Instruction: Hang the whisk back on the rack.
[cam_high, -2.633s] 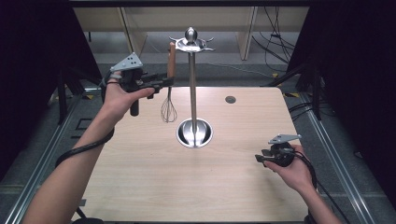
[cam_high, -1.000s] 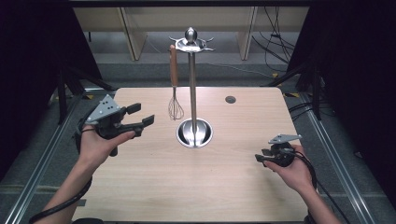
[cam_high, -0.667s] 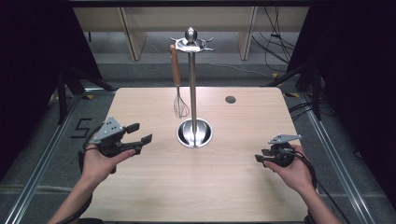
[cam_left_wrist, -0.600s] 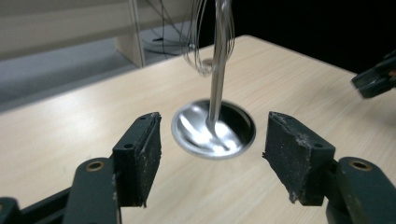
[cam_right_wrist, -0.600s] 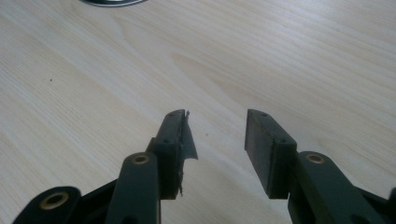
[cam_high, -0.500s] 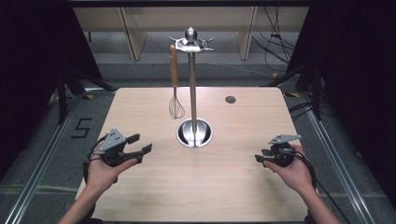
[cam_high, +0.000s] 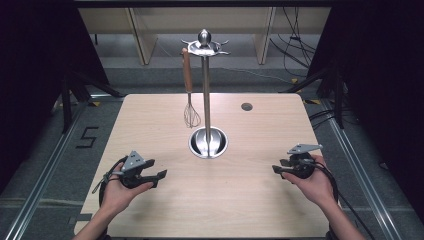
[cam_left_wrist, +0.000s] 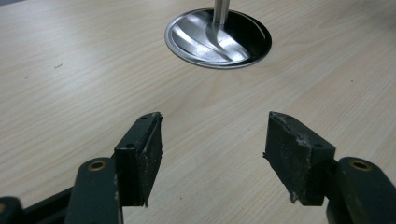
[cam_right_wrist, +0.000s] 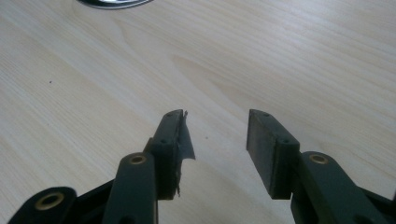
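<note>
High view: I see the light wooden table (cam_high: 260, 200) with a polished steel utensil stand (cam_high: 207, 100) near its middle, round base on the top, pole upright. A wire whisk with a brown wooden handle (cam_high: 188, 87) hangs from the left side of the stand's crown, its wire head just above the table, beside the pole. A small dark round hole (cam_high: 246, 106) sits in the tabletop right of the pole, toward the far edge.

My left hand (cam_high: 117, 192) comes in from the bottom left, forearm angled up and inward, wrist over the near-left edge. It holds the left gripper (cam_high: 159, 176) low over the table, jaws pointing right toward the centre. My right hand (cam_high: 315, 182) comes in from the bottom right, forearm angled up and left, holding the right gripper (cam_high: 276, 170) with jaws pointing left, grey three-cornered plate on top. Both are well apart from the stand and from each other.

Left gripper view: jaws spread wide, nothing between them, bare wood below. The stand's round steel base (cam_left_wrist: 218, 38) and the foot of its pole lie ahead, apart from the tips. Pads look worn at the edges.

Right gripper view: jaws parted, a narrower gap than the left, nothing gripped, wood grain beneath. The left pad has a torn flap of lining. A sliver of the steel base (cam_right_wrist: 114, 3) shows at the top edge.
</note>
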